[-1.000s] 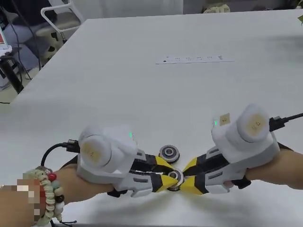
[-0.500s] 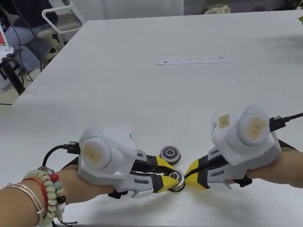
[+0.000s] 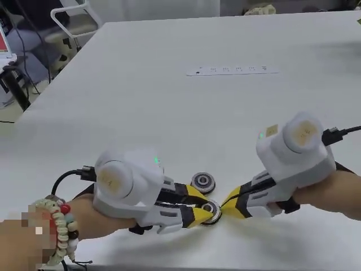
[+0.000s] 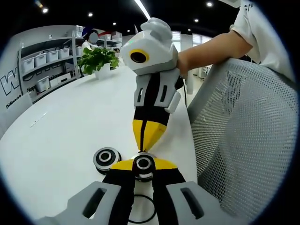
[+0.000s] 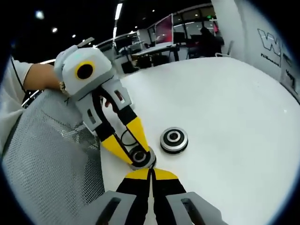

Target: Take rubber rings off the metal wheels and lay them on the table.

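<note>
A small metal wheel (image 3: pixel 210 210) with a dark rubber ring sits near the table's front edge, and my left gripper (image 3: pixel 202 210) is shut on it from the left. In the left gripper view that wheel (image 4: pixel 144 165) lies between my yellow jaw tips. My right gripper (image 3: pixel 227 202) comes in from the right with its jaws shut, their tips pinching the wheel's rim (image 5: pixel 141 158). A second wheel (image 3: pixel 202 182) with its ring on lies flat just behind. A thin black ring (image 4: pixel 140 208) lies on the table under the left jaws.
A white power strip (image 3: pixel 232 70) lies far back on the white table (image 3: pixel 169 113). A chair (image 3: pixel 73 22) stands beyond the back-left corner. A grey mesh chair back (image 4: pixel 243 131) is close at the table's near side. A potted plant (image 4: pixel 98 58) stands at the far end.
The right gripper's jaws, open around the wheel a second ago, have shut at its rim, and that gripper's body has lifted slightly. The left gripper has held still.
</note>
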`<action>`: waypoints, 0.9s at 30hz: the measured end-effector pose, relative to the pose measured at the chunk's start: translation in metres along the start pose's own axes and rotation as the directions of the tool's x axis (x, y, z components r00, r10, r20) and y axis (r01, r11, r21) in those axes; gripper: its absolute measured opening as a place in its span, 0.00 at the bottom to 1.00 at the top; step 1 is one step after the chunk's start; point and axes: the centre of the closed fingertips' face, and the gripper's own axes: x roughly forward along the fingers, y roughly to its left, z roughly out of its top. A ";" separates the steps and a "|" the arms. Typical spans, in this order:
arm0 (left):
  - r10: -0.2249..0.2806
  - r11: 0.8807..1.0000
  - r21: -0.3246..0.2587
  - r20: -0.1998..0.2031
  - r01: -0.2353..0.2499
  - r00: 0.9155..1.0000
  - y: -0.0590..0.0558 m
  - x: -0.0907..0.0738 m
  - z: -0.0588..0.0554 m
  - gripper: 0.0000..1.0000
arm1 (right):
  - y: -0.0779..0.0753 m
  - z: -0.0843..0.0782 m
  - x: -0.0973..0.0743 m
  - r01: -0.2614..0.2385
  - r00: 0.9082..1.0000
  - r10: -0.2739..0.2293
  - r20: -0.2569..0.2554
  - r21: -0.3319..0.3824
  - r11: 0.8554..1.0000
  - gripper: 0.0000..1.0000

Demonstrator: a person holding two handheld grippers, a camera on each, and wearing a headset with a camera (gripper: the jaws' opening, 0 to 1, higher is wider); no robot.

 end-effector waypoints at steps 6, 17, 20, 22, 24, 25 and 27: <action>0.000 1.000 0.029 -0.006 0.000 1.000 -0.001 0.001 0.001 0.08 | 0.007 0.002 0.000 -0.011 1.000 0.011 0.000 0.049 0.999 0.00; -0.002 1.000 0.028 -0.003 0.002 1.000 -0.001 0.001 0.000 0.08 | 0.012 0.003 0.000 -0.016 1.000 0.016 0.003 0.066 0.998 0.00; -0.003 1.000 0.026 -0.003 0.003 1.000 0.000 0.001 0.000 0.08 | 0.013 0.004 0.000 -0.019 1.000 0.019 0.005 0.070 0.997 0.00; -0.007 1.000 0.025 -0.002 0.007 1.000 -0.001 0.001 0.000 0.08 | 0.014 0.005 0.000 -0.026 1.000 0.025 0.006 0.072 0.997 0.00; -0.008 1.000 0.024 -0.002 0.008 1.000 -0.001 0.001 0.000 0.08 | 0.016 0.005 0.000 -0.030 1.000 0.030 0.007 0.068 0.997 0.00; -0.009 1.000 0.024 -0.002 0.009 1.000 -0.001 0.001 0.000 0.08 | 0.017 0.005 0.000 -0.033 0.999 0.032 0.007 0.068 0.997 0.00; -0.010 1.000 0.022 -0.002 0.010 1.000 -0.002 0.001 0.000 0.08 | 0.017 0.006 0.000 -0.040 0.999 0.040 0.010 0.066 0.997 0.00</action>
